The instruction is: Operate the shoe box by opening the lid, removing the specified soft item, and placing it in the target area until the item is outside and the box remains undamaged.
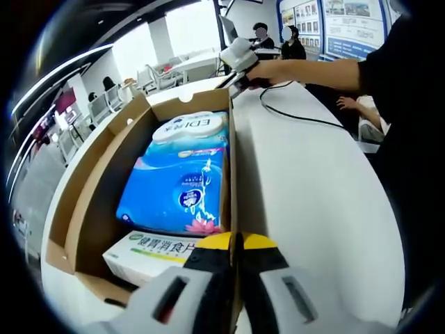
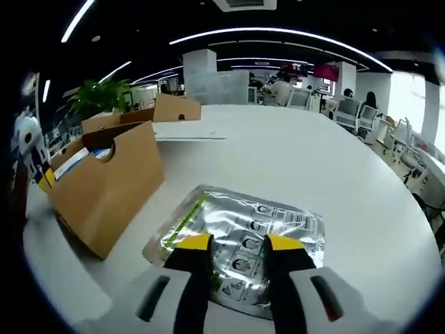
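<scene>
In the left gripper view we see our left hand-held gripper point(image 1: 235, 240) clamped on the side wall of the open shoe box point(image 1: 94, 182), which holds a blue tissue pack point(image 1: 177, 184) and a white carton point(image 1: 149, 254). Our right hand-held gripper point(image 2: 238, 243) stands parted over a silver foil pouch point(image 2: 240, 236) lying on the white worktop point(image 2: 292, 163) beside the box.

Your open brown cardboard shoe box point(image 1: 83, 209) sits on the white table point(image 1: 313, 195). In the left gripper view, the blue plastic tissue pack point(image 1: 177, 181) lies inside it, with the flat white carton point(image 1: 149, 254) at its near end. In the right gripper view, the silver foil pouch point(image 2: 240, 240) lies on the table, just right of the box, apart from it.
</scene>
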